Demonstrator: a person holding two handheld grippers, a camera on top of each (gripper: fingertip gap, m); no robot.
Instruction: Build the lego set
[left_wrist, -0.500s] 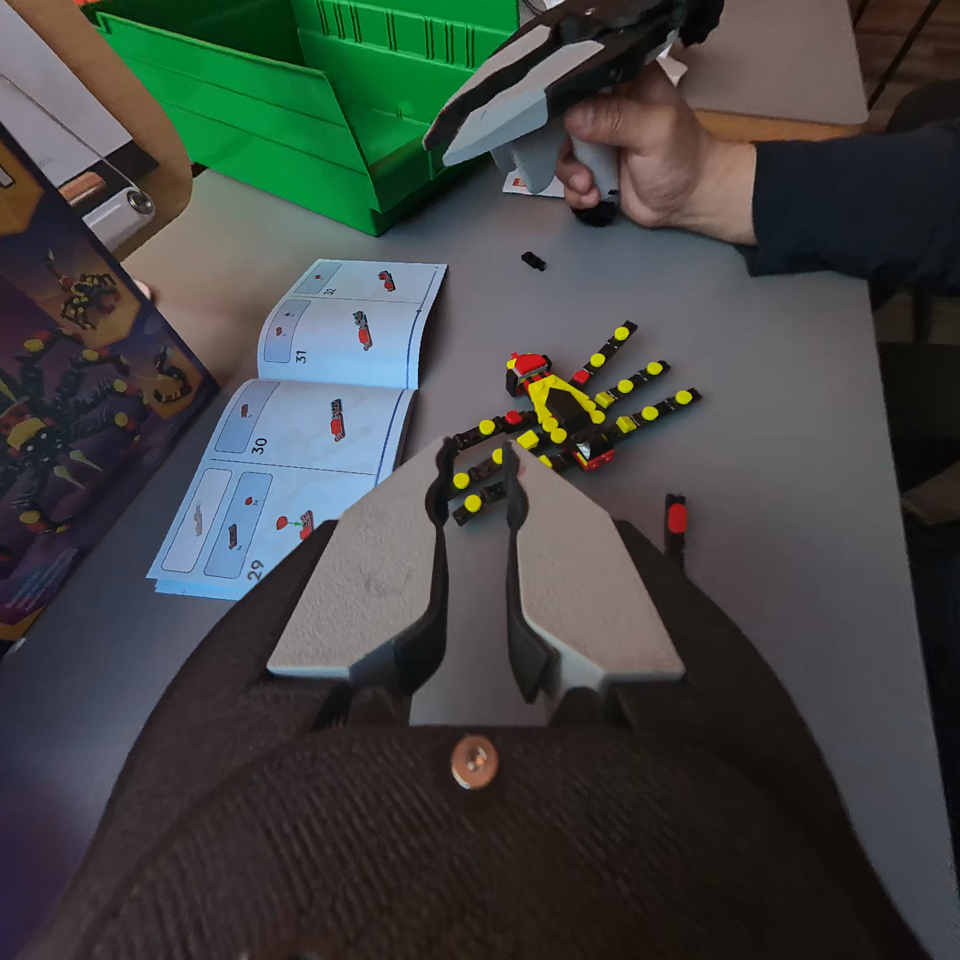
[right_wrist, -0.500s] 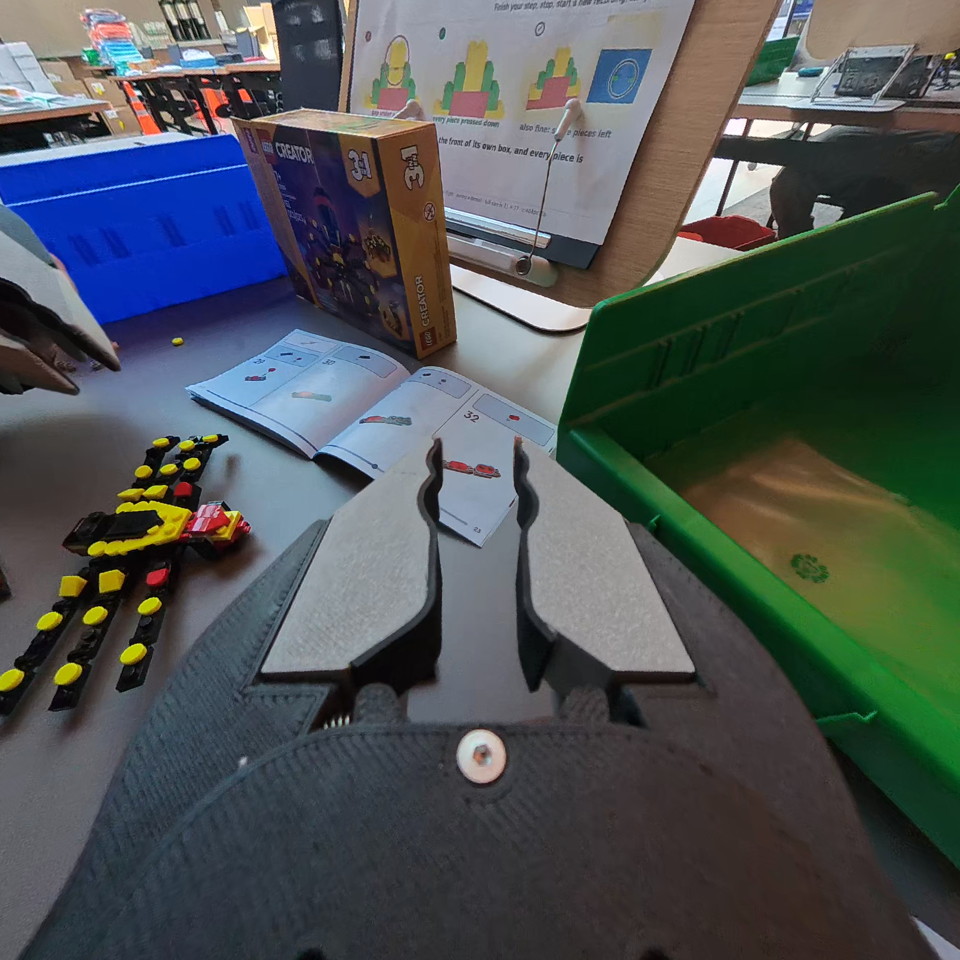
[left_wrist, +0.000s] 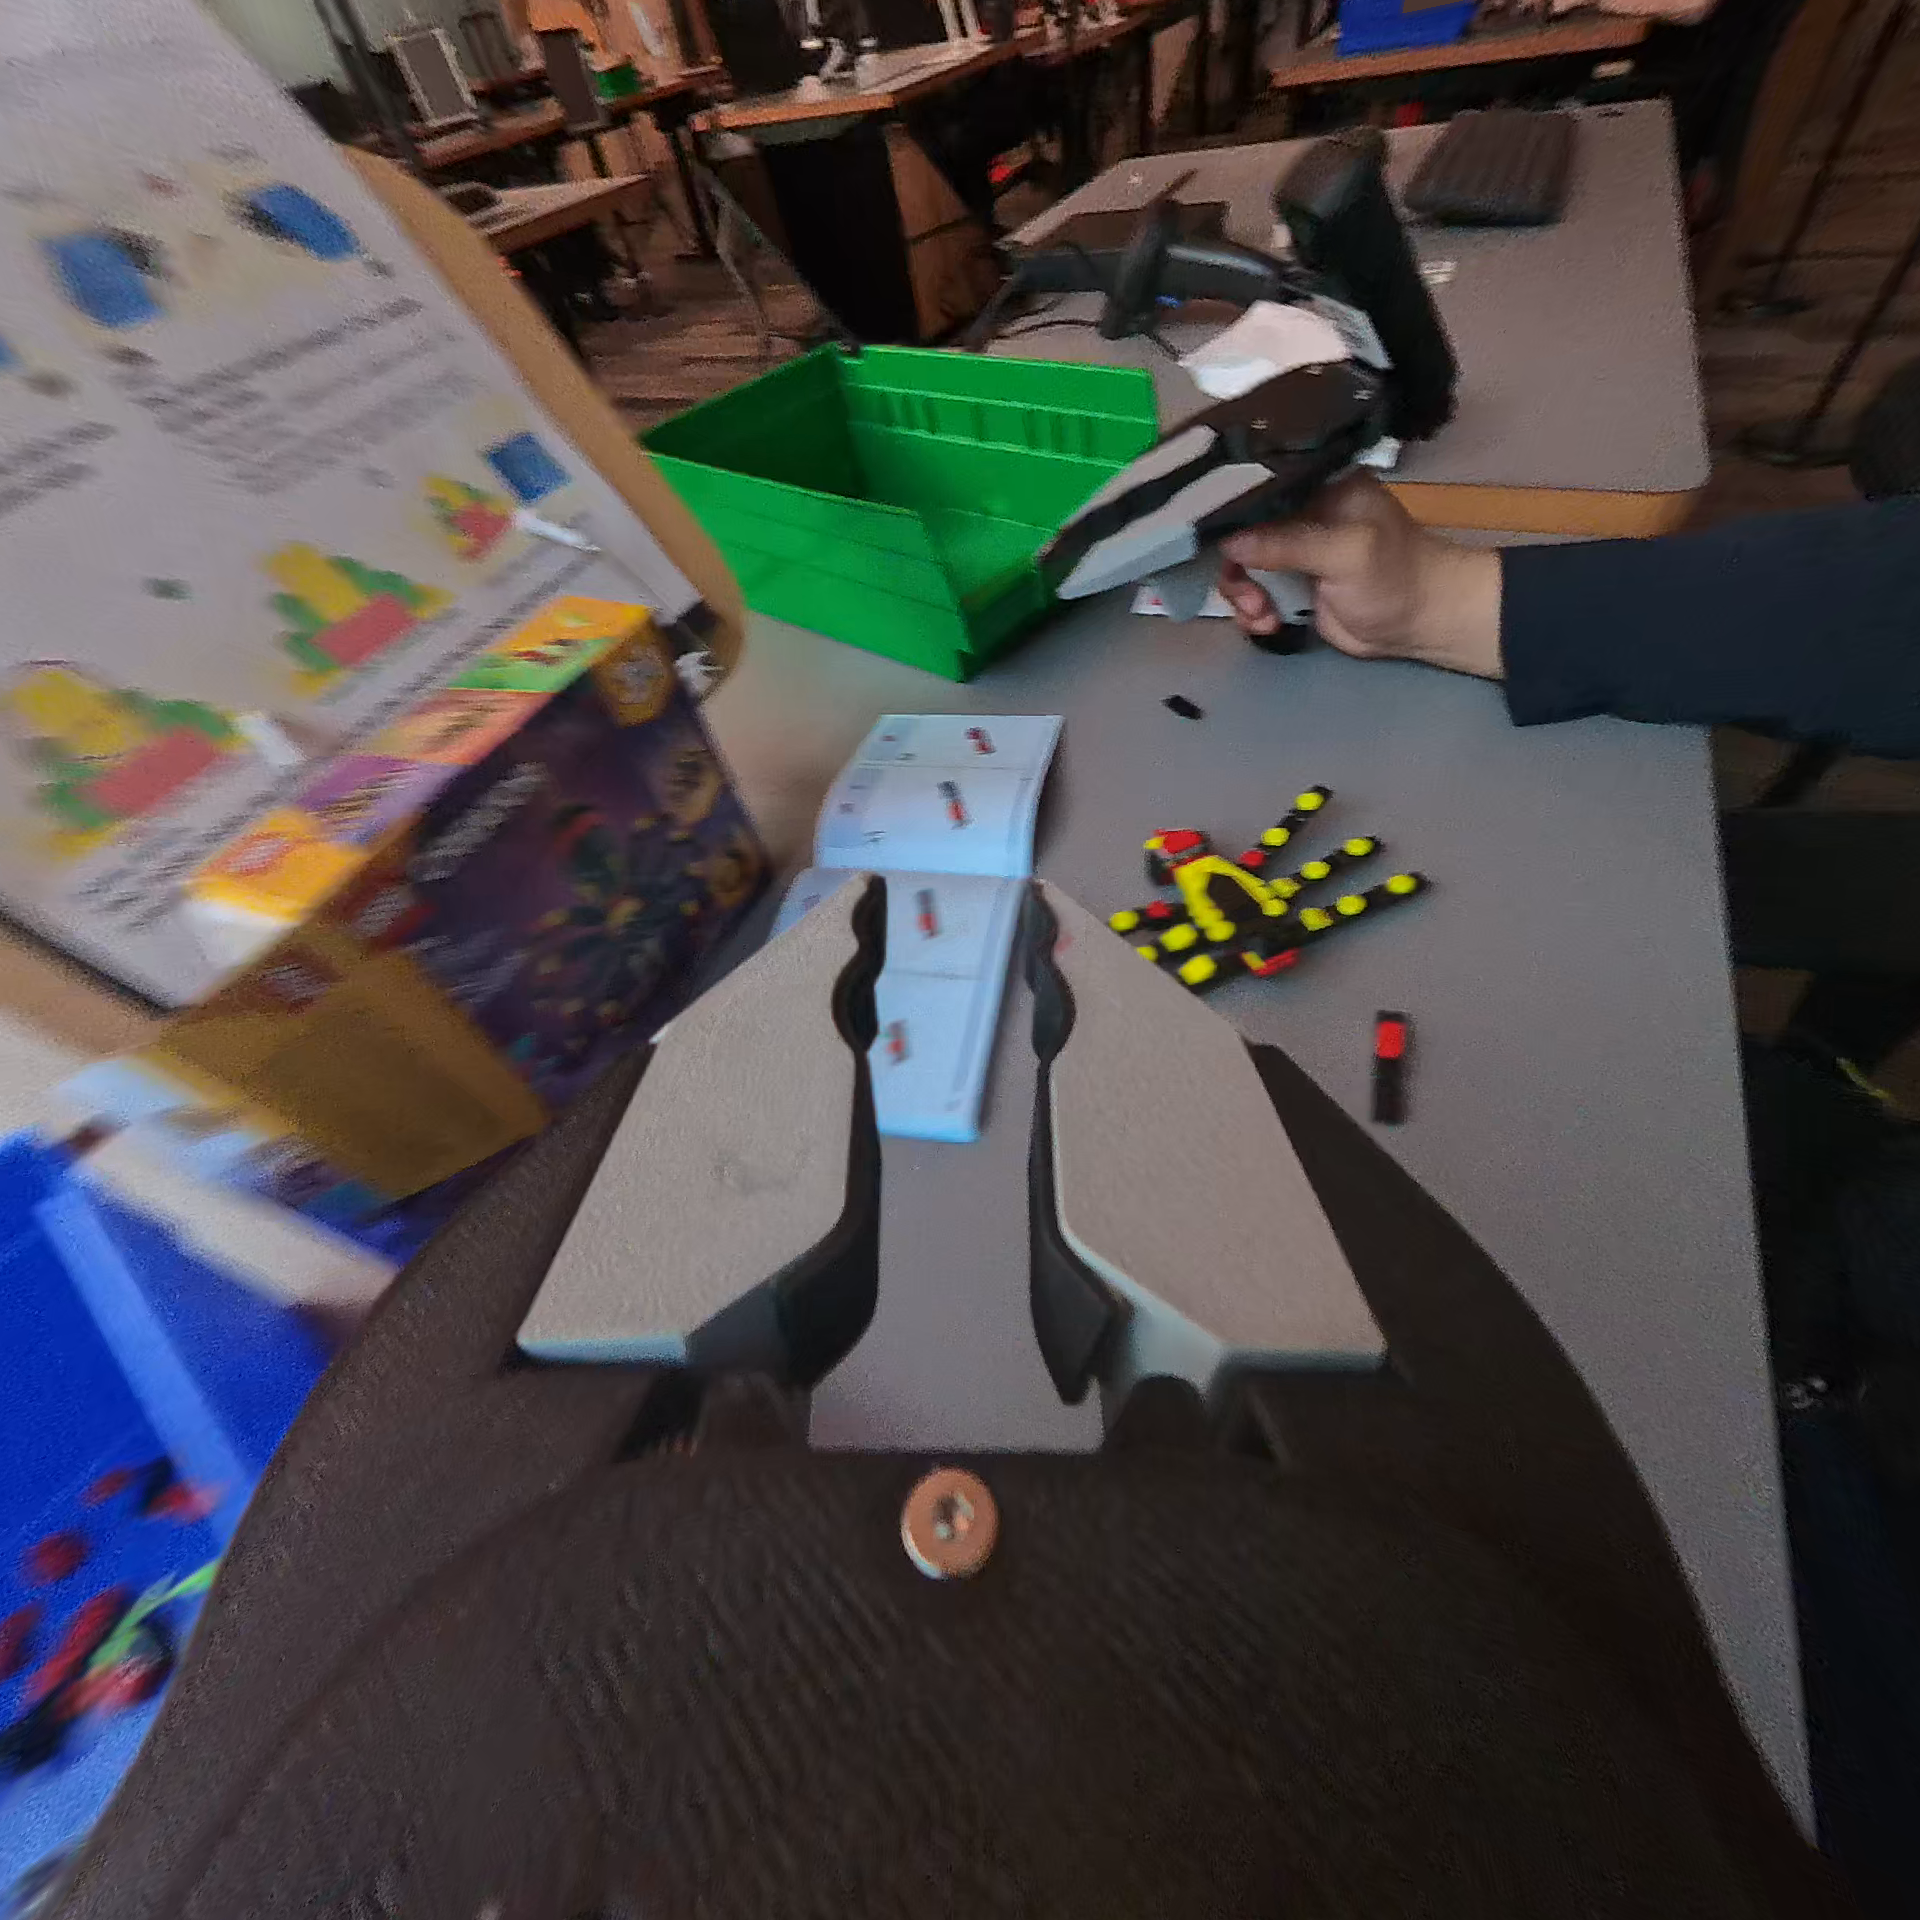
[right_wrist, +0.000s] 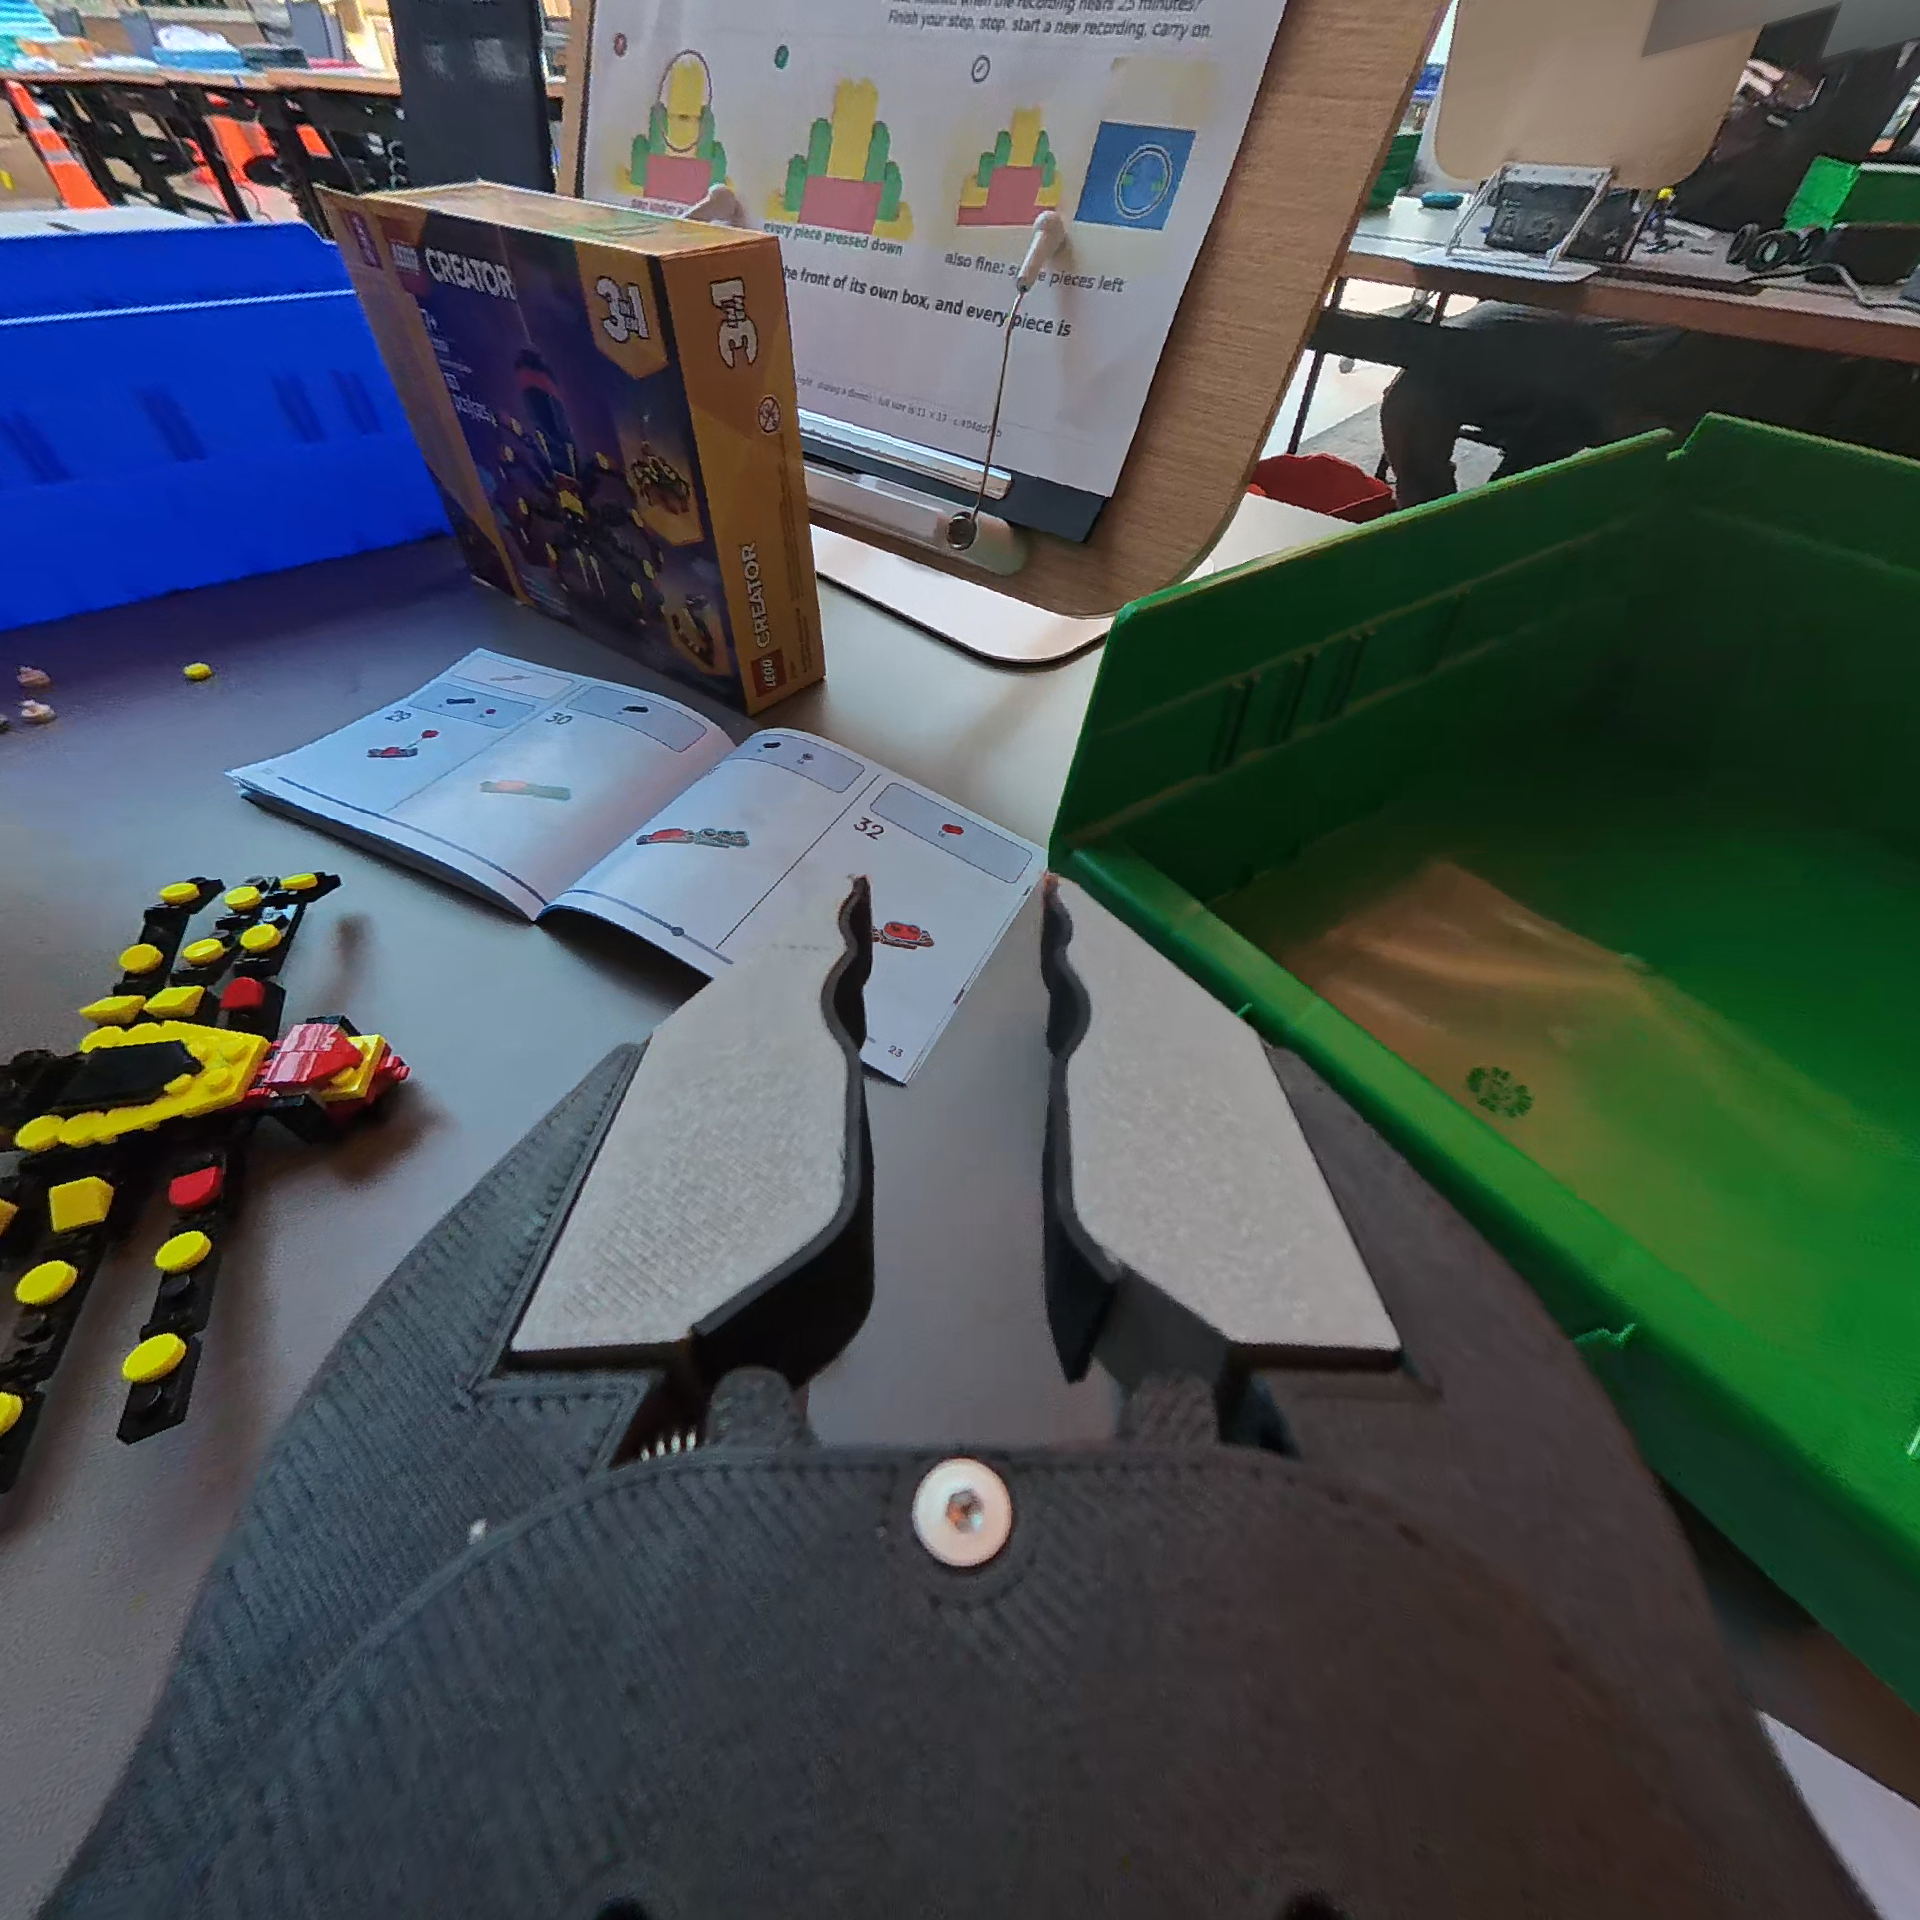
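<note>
A black, yellow and red lego spider model (left_wrist: 1252, 902) lies flat on the grey table (left_wrist: 1538, 1195); it also shows in the right wrist view (right_wrist: 135, 1101) at the left. A loose black and red piece (left_wrist: 1389, 1060) lies near it. A small black piece (left_wrist: 1181, 707) lies farther back. My left gripper (left_wrist: 951, 904) is open and empty, above the open instruction booklet (left_wrist: 935, 831). My right gripper (right_wrist: 951, 904) is open and empty over the booklet's corner (right_wrist: 644, 821), beside the green bin (right_wrist: 1558, 935). The right gripper also shows in the left wrist view (left_wrist: 1174, 520), held by a hand.
The lego box (right_wrist: 592, 436) stands behind the booklet, with a wooden board holding an instruction sheet (right_wrist: 935, 208) behind it. A blue bin (right_wrist: 177, 416) stands at the far left; in the left wrist view (left_wrist: 94, 1455) it holds loose pieces. A yellow stud (right_wrist: 197, 672) lies near it. There is about 30 cm between the tips of the two grippers. Between my left fingertips and the yellow stud (right_wrist: 197, 672) there is roughly 20 cm.
My left gripper has pulled back and swung left, away from the spider model, and its jaws have opened wider. The right gripper's jaws have opened a little wider.
</note>
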